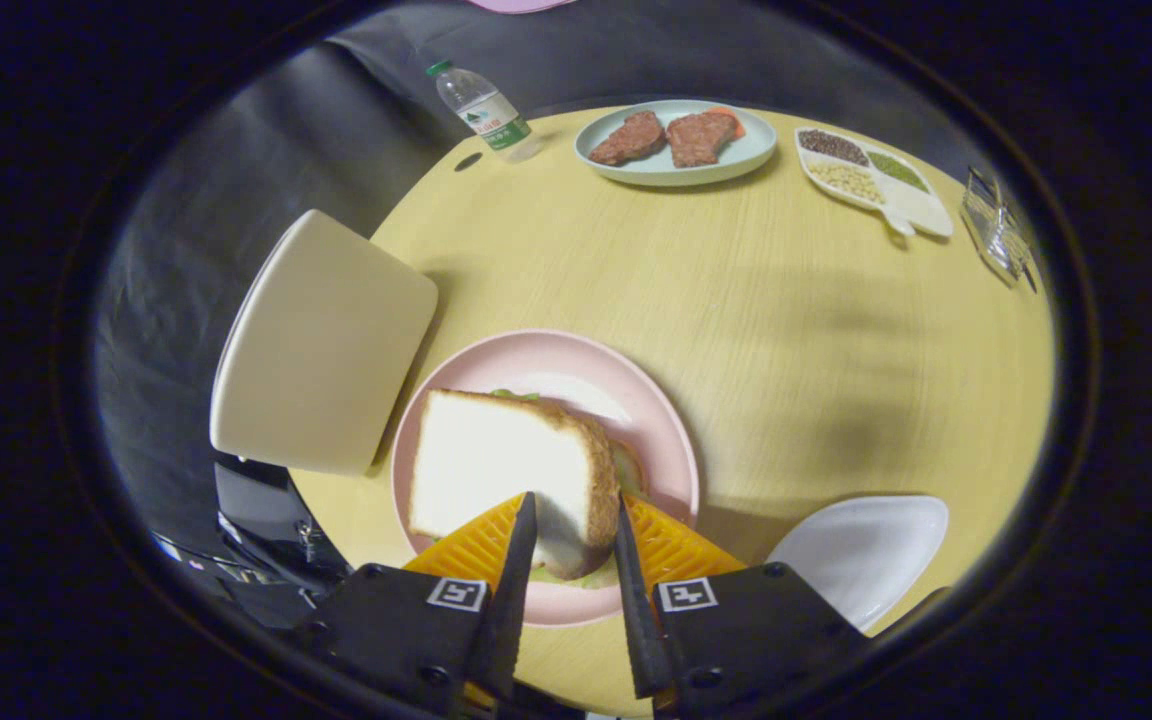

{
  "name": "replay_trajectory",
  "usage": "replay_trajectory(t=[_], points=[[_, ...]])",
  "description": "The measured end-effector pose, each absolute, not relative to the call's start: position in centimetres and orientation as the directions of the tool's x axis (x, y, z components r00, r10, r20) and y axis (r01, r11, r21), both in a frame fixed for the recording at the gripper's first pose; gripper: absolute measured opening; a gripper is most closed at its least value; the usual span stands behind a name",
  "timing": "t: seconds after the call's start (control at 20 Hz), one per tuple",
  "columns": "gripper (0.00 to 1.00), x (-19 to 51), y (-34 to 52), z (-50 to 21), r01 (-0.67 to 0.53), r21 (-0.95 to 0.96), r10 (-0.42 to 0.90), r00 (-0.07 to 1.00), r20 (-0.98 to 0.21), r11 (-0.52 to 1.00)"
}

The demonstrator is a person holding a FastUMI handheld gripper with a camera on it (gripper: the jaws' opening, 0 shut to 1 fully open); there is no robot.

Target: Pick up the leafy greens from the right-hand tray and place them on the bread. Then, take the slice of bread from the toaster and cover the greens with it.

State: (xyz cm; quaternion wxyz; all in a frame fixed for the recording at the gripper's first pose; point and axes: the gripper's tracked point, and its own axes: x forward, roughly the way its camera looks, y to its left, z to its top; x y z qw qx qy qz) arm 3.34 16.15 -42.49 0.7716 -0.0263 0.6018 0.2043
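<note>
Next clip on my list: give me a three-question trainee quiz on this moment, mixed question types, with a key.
1. True or false: the gripper holds the slice of bread between its fingers, over the pink plate.
2. What peeks out from under that slice? A) leafy greens B) meat patties C) beans
3. Fill in: the blue-green plate at the far side of the table carries two ____.

Key:
1. True; both fingers press the slice's near end.
2. A; the leafy greens show at its far edge.
3. meat patties, next to the water bottle and a divided dish of grains.
</note>
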Motion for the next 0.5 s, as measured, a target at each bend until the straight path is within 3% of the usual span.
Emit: replay_trajectory(t=[0.5], points=[[0.91, 4.7, 15.1, -40.9, -0.498, -0.104, 0.15, 0.444, -0.884, 0.861]])
